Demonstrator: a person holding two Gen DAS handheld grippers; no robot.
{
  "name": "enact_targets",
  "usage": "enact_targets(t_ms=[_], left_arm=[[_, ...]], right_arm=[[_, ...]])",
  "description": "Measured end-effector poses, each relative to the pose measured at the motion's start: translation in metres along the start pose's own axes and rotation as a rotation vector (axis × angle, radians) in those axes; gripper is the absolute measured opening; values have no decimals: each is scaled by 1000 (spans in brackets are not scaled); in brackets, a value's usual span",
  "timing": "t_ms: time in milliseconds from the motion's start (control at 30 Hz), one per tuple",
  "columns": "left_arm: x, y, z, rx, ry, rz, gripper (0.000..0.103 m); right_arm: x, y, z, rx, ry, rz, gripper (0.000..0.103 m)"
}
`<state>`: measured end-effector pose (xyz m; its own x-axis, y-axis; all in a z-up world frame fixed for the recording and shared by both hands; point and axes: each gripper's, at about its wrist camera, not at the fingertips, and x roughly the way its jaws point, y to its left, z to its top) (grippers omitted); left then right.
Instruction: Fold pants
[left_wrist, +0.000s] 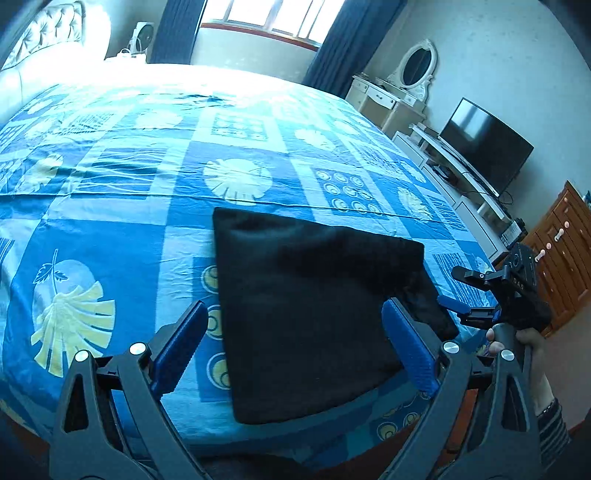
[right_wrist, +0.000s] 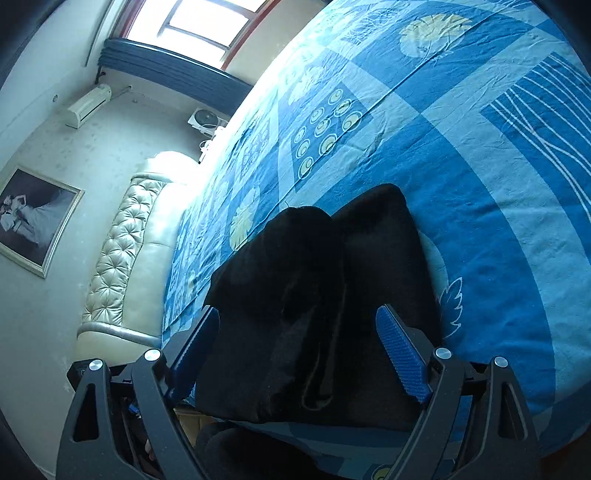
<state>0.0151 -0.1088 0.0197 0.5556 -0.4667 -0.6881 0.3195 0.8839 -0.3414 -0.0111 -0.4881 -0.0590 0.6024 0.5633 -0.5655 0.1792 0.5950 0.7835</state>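
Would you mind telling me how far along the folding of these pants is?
Done: the black pants lie as a compact folded bundle on the blue patterned bedspread, near its front edge. In hand: nothing; the left gripper and the right gripper both have jaws open, clear of the fabric. Left: perhaps tidying the bulging top layer seen from the right wrist; otherwise it looks close to finished.
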Motion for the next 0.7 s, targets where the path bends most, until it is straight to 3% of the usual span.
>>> enact_targets(t_ms=[100, 200, 233, 333, 367, 433, 500, 700], left_arm=[[-9, 32, -5, -30, -7, 33, 95], [-11, 53, -14, -67, -2, 47, 95], [-9, 58, -16, -85, 7, 40, 95], [-1, 65, -25, -122, 40, 9, 95], [1, 65, -28, -127, 48, 4, 95], [6, 62, -32, -126, 58, -6, 95], [8, 59, -34, -119, 62, -15, 95], [4, 53, -32, -110, 58, -35, 95]], right_arm=[[21, -3, 3, 18, 58, 22, 87], [26, -3, 1, 15, 60, -2, 85], [26, -1, 0, 4, 60, -24, 79], [25, 4, -4, -58, 76, -160, 40], [25, 5, -4, -66, 83, -170, 27], [27, 9, -6, -74, 108, -170, 14], [26, 23, -7, -129, 105, -210, 12], [-14, 49, 2, -201, 2, -207, 4]])
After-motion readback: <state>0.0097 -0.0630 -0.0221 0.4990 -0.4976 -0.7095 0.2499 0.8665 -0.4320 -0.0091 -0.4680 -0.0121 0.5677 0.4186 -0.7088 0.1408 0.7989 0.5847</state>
